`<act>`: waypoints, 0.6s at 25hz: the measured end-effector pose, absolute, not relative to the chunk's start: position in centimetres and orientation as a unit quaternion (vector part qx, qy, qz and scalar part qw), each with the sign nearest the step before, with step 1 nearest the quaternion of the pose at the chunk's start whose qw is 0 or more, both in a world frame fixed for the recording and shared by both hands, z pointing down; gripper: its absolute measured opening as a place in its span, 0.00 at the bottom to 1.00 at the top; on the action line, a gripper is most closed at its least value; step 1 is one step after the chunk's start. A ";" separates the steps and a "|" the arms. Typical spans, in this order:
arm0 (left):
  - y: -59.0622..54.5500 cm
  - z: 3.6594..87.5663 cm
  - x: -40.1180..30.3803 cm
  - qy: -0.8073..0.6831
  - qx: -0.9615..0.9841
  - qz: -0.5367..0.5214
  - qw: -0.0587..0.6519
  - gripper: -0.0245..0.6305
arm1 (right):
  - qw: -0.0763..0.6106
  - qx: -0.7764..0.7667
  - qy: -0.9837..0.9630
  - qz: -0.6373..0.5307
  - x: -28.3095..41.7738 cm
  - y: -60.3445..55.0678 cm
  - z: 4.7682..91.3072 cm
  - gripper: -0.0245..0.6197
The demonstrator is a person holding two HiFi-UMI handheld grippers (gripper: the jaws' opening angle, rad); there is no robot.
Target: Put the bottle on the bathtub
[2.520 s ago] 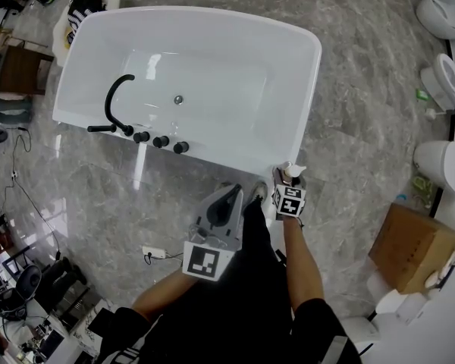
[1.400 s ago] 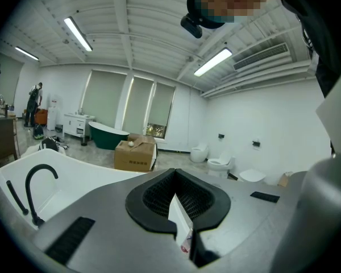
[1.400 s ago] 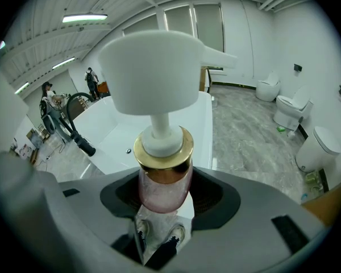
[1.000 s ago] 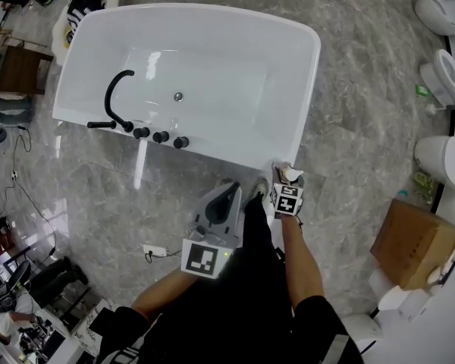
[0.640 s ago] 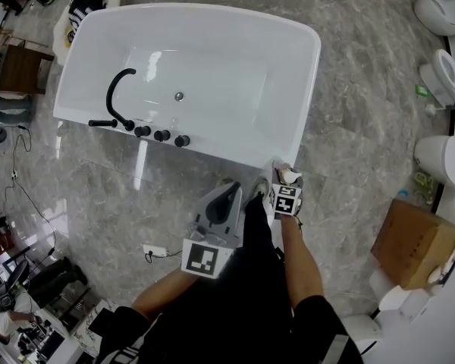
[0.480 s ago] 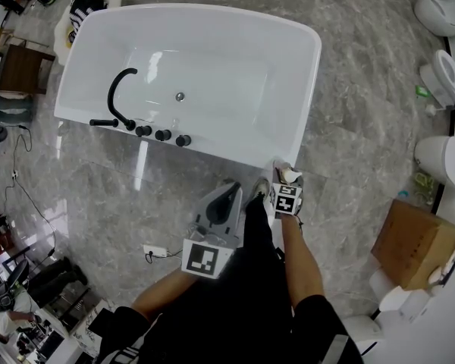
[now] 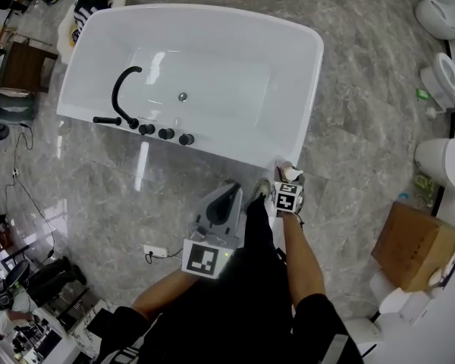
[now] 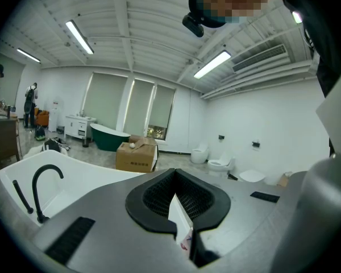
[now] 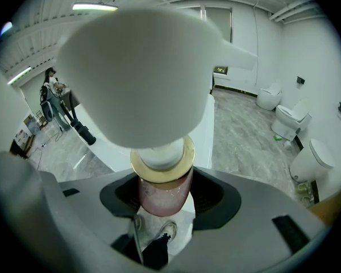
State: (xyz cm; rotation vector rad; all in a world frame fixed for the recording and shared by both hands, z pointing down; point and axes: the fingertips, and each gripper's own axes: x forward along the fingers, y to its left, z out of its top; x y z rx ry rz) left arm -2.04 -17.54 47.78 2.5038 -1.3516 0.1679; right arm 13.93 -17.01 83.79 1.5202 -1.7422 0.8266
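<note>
Pinching bottle (image 9: 162,182) by its pink body between right gripper's (image 9: 165,197) parted jaws, pump head up, at bathtub's (image 7: 312,89) near right corner rim. White tub on grey marble floor (image 7: 364,135), toilets (image 7: 438,14) at right. Right forearm (image 7: 303,258) reaching forward; left gripper (image 8: 179,209) pressed together, empty, tilted upward.

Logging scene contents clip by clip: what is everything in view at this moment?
bathtub: one, white, centre
faucet: one, black, tub's near rim, left part
knobs: three, black, beside the faucet
bottle: one, pink with gold collar and white pump, by the tub's near right corner
toilets: three, white, right edge
cardboard box: one, brown, lower right
left gripper: one, grey, jaws together, nothing between them
right gripper: one, grey, jaws closed on the bottle
</note>
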 end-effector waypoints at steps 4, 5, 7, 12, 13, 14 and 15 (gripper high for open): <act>-17.3 47.6 -2.2 -0.467 0.871 0.053 0.146 0.06 | 0.329 0.582 -0.674 0.315 14.0 -17.1 83.5 0.39; -17.2 47.5 -2.2 -0.466 0.871 0.052 0.145 0.06 | 0.330 0.580 -0.676 0.314 14.0 -17.1 83.4 0.39; -17.0 47.3 -2.3 -0.464 0.873 0.050 0.143 0.06 | 0.332 0.576 -0.676 0.316 13.8 -17.1 83.2 0.39; -16.6 46.8 -2.0 -0.460 0.876 0.043 0.139 0.06 | 0.339 0.571 -0.672 0.327 14.1 -16.3 82.5 0.41; -16.5 46.7 -2.1 -0.459 0.876 0.043 0.139 0.06 | 0.339 0.568 -0.673 0.330 14.0 -16.0 82.3 0.41; -16.3 46.6 -2.2 -0.458 0.877 0.041 0.137 0.06 | 0.339 0.565 -0.675 0.332 13.9 -15.6 82.1 0.42; -16.2 46.5 -2.3 -0.458 0.878 0.040 0.135 0.06 | 0.340 0.562 -0.676 0.334 13.8 -15.2 82.0 0.42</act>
